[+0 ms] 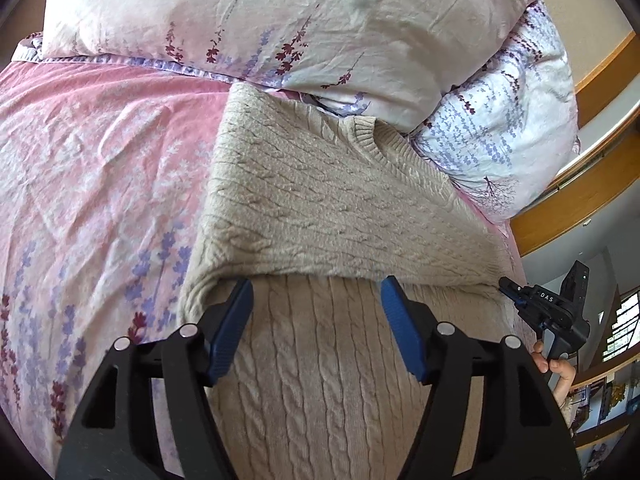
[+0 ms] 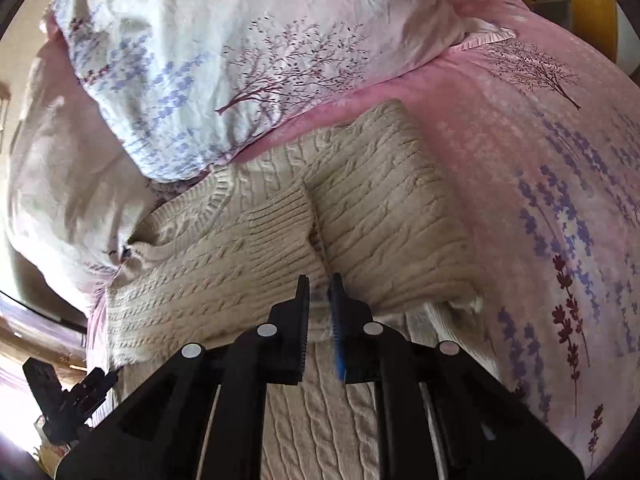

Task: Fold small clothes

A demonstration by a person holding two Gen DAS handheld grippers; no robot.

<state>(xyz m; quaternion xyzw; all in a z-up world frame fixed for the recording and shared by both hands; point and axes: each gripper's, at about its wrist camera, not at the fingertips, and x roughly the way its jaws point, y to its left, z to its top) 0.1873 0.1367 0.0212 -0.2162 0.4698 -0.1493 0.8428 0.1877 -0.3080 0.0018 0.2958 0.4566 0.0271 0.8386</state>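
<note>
A beige cable-knit sweater lies on the pink floral bed, its sleeves folded in across the body. My left gripper is open, its blue-padded fingers spread over the lower body just below the folded sleeve's edge, holding nothing. The other gripper shows at the sweater's right edge. In the right wrist view the sweater fills the centre, with a ribbed cuff lying on top. My right gripper has its fingers nearly together at the sweater's folded edge; whether cloth is pinched is unclear. The left gripper shows at lower left.
Two floral pillows lie at the sweater's far end and touch its collar. The pink floral bedsheet spreads to the left, and to the right in the right wrist view. A wooden bed frame runs along the right.
</note>
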